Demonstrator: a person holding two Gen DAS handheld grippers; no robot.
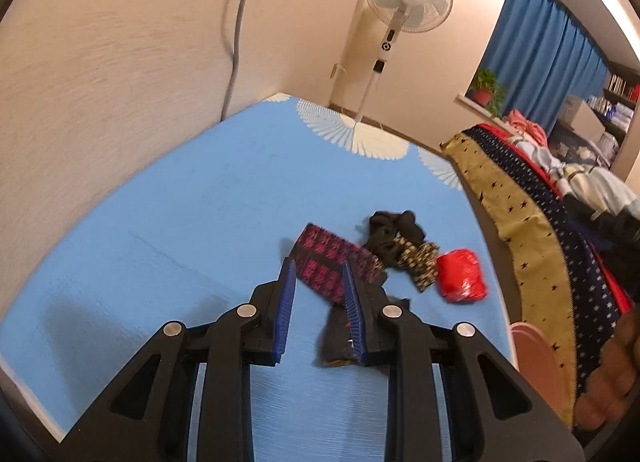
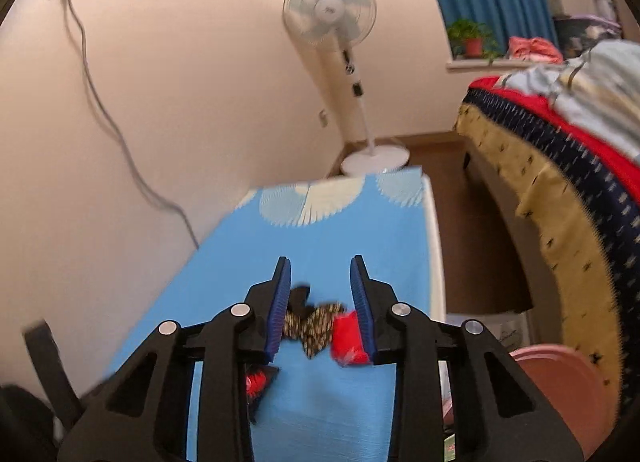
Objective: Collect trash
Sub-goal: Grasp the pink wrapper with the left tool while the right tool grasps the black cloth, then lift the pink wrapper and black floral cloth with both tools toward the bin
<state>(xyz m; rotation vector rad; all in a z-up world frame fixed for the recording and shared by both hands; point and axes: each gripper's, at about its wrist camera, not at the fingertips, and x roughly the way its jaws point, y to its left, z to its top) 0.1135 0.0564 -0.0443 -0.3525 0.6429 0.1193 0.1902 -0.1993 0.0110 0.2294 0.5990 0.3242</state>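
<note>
Trash on blue foam mat point(image 1: 192, 230): crumpled red plastic wrapper point(image 1: 461, 276), magenta-patterned dark packet point(image 1: 334, 262), black-and-gold crumpled wrapper point(image 1: 418, 260). Left gripper point(image 1: 320, 282) and right gripper point(image 2: 320, 282) both agape, empty. No legible writing.

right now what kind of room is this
Most likely a bedroom: a bed piled with bedding on the right, a standing fan in the corner, and blue curtains by a window sill.

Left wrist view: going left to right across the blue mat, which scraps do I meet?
Pink-and-black patterned wrapper → black crumpled fabric scrap → gold-and-black patterned crumpled piece → red crumpled plastic wrapper.
</note>
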